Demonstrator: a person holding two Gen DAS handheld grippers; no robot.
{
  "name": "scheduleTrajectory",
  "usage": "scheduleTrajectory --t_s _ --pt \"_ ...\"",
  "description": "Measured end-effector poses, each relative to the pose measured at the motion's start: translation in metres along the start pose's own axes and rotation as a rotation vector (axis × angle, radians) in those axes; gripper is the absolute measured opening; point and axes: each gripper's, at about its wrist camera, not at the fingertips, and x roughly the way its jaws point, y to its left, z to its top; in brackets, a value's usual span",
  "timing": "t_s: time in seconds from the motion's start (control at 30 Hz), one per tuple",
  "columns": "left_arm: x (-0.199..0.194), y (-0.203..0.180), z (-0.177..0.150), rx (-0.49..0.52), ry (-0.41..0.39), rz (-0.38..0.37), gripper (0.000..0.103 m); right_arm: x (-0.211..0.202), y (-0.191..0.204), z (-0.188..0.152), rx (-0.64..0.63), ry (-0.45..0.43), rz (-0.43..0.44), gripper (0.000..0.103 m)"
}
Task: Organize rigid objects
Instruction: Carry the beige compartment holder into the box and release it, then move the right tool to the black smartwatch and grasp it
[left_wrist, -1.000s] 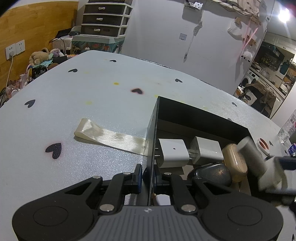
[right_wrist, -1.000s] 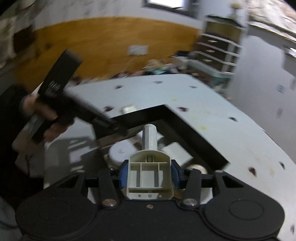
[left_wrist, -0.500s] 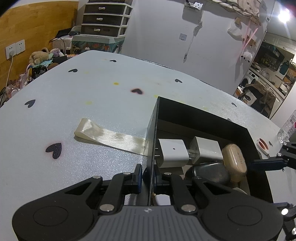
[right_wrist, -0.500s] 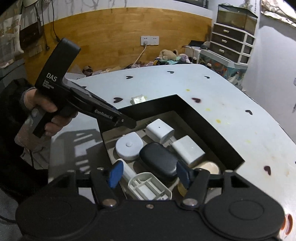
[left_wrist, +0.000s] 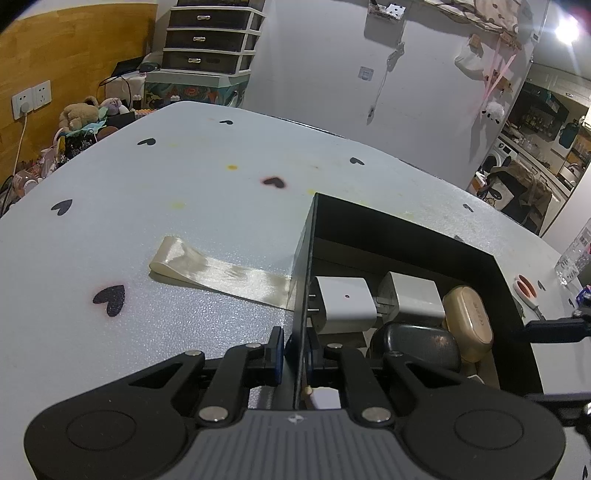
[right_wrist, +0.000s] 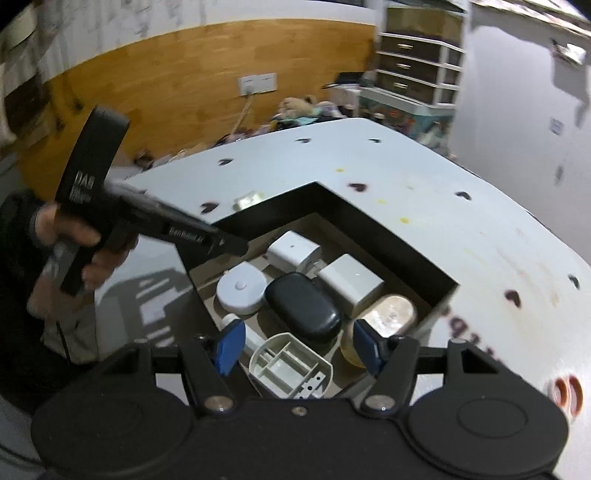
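Observation:
A black open box stands on the pale table. My left gripper is shut on the box's near left wall. Inside lie two white chargers, a black oval case, a tan case, a round white disc and a grey ribbed plastic piece. My right gripper hovers over the box's near end, jaws opening, with the grey piece lying loose below them and touching neither pad. In the right wrist view a hand holds the left gripper's black handle.
A cream ribbon strip lies on the table left of the box. Orange-handled scissors and a clear bottle are at the table's right edge. Drawers and clutter stand beyond the far edge.
The right gripper opened and let go of the grey plastic piece, which now lies in the box. The left gripper stayed clamped on the box wall.

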Motion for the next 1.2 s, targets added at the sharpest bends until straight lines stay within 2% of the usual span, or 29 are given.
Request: scheduleTrajectory --t_s 0.27,0.53,0.8,1.03,1.2 --pt "-0.001 0.0 0.0 0.002 0.0 0.003 0.012 -0.022 0.0 -0.005 0.082 -0.023 -0.148 0.08" --pt "-0.001 0.0 0.0 0.003 0.0 0.004 0.012 -0.047 -0.005 -0.024 0.215 -0.09 -0.289 0.096" --pt "-0.001 0.0 0.0 0.004 -0.002 0.005 0.012 -0.061 -0.02 -0.053 0.39 -0.142 -0.455 0.103" --pt "-0.001 0.0 0.0 0.004 -0.002 0.005 0.011 -0.053 -0.037 -0.081 0.499 -0.184 -0.604 0.103" --pt "-0.002 0.0 0.0 0.006 -0.002 0.006 0.011 -0.039 -0.058 -0.096 0.535 -0.163 -0.671 0.103"
